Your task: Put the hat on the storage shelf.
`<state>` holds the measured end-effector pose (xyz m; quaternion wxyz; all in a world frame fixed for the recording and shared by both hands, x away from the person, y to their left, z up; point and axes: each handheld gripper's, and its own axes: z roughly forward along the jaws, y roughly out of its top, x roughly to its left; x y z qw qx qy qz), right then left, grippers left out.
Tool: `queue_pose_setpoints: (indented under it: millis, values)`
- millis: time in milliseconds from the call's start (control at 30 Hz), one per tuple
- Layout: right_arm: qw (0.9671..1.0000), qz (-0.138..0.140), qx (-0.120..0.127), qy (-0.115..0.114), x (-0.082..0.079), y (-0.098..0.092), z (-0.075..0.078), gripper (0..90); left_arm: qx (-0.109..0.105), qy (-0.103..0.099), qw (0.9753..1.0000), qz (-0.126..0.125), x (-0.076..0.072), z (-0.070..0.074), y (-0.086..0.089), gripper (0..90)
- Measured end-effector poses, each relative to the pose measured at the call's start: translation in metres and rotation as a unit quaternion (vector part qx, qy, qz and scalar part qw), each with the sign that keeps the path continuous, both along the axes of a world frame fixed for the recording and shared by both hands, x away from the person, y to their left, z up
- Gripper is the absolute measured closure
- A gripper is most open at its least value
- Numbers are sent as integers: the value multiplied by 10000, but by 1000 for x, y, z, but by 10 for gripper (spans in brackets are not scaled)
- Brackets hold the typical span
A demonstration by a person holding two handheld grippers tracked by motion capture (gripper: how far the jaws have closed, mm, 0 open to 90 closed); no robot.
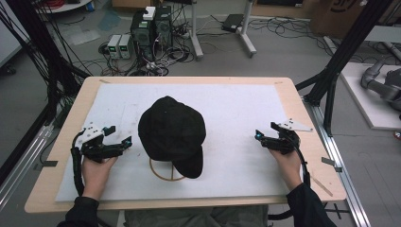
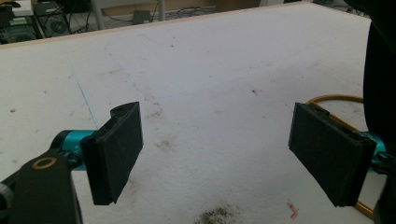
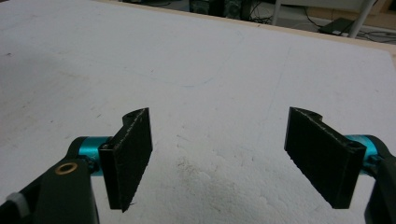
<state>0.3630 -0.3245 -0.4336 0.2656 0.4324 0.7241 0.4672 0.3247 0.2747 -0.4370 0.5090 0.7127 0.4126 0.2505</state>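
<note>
A black cap rests on a round wooden ring stand in the middle of the white mat, brim toward the person. My left gripper stands open just left of the cap, apart from it. In the left gripper view its pads are wide apart with nothing between them, and the cap's dark edge and the ring stand show at the right. My right gripper hovers open at the mat's right side, well away from the cap. Its pads hold nothing over bare mat.
The mat lies on a wooden table. Black frame posts stand at the table's right and left. Computers and tangled cables sit on the floor beyond the far edge. A grey robot arm lies on a board at the far right.
</note>
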Motion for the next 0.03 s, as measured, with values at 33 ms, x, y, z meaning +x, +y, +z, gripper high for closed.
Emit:
queue_pose_setpoints:
  millis: [33]
  values:
    - [10000, -12, -11, -5, 0, 0, 0, 227, -12, 11, 10000, 7, 0, -1, -1, 178]
